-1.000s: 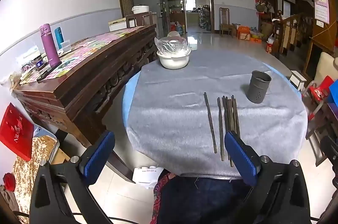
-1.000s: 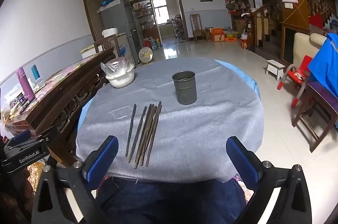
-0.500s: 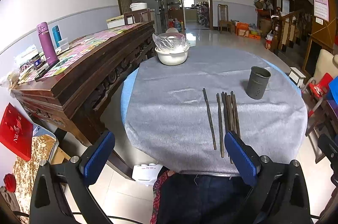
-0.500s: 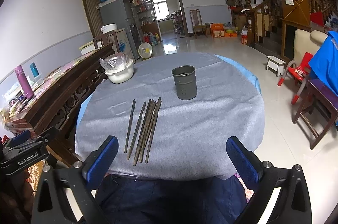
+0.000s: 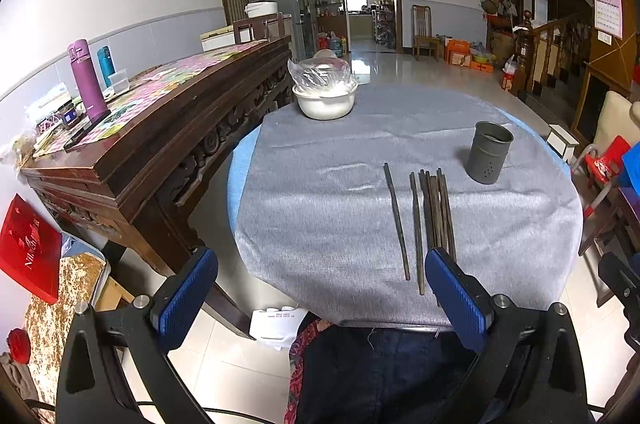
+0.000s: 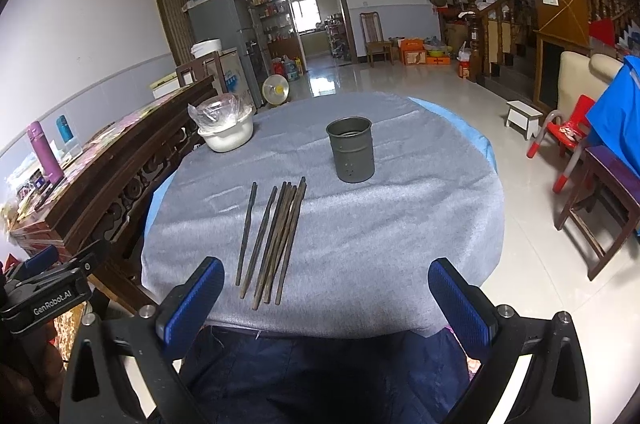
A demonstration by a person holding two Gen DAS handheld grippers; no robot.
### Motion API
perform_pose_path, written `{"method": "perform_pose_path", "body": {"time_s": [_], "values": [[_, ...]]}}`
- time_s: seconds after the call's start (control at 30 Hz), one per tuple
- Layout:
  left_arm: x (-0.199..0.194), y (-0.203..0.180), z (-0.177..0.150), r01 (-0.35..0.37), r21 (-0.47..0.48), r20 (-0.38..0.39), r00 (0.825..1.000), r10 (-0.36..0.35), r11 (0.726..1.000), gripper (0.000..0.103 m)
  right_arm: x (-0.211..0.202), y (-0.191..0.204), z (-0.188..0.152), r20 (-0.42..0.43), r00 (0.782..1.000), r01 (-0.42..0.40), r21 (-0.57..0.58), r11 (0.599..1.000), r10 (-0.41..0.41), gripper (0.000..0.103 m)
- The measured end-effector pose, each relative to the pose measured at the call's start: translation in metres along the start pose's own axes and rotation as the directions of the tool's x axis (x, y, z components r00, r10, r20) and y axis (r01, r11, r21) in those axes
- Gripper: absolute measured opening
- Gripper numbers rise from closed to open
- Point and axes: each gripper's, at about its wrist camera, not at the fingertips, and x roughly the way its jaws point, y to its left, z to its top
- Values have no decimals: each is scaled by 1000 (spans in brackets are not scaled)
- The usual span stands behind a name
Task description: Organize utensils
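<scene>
Slim dark chopsticks (image 6: 276,240) beside perforated metal cup (image 6: 351,149); left gripper (image 5: 320,296), right gripper (image 6: 326,300) released

A white plastic-covered bowl (image 5: 326,100) sits on the grey-clothed round table (image 5: 320,216); a purple flask (image 5: 87,80) stands on the dark wooden sideboard (image 5: 168,128).

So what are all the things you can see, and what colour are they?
Chopsticks: about seven, dark brown, flat on the table's near side.
Metal cup: one, grey, upright beyond the chopsticks.
Bowl: one, white, plastic-covered, far left.
Tablecloth: one, grey, over the round table.
Sideboard: one, dark wood, left of table.
Flask: one, purple, on the sideboard.
Left gripper: blue pads, open, empty.
Right gripper: blue pads, open, empty.
</scene>
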Motion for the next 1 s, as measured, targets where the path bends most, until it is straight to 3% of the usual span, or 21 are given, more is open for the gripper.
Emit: {"method": "perform_pose_path", "body": {"time_s": [0.3, 0.5, 0.73, 0.87, 0.93, 1.0], "values": [[9, -1, -3, 2, 1, -24, 1000, -2, 1000, 103, 10, 0, 3, 9, 1000, 18, -14, 1000, -18, 103], [26, 1, -2, 3, -11, -62, 998, -3, 1000, 103, 34, -4, 8, -68, 997, 31, -11, 999, -31, 103], [55, 6, 3, 10, -27, -124, 992, -13, 1000, 103, 84, -4, 23, -140, 990, -20, 17, 1000, 22, 103], [91, 5, 15, 73, -47, -201, 976, -81, 996, 103, 126, -2, 36, -207, 973, -98, 26, 995, 102, 100], [117, 4, 24, 118, -72, -257, 957, -133, 990, 103, 161, -1, 45, -251, 956, -150, 24, 988, 152, 93], [148, -3, 33, 162, -83, -305, 935, -180, 983, 103, 191, -2, 50, -299, 937, -172, 53, 984, 180, 79]]}}
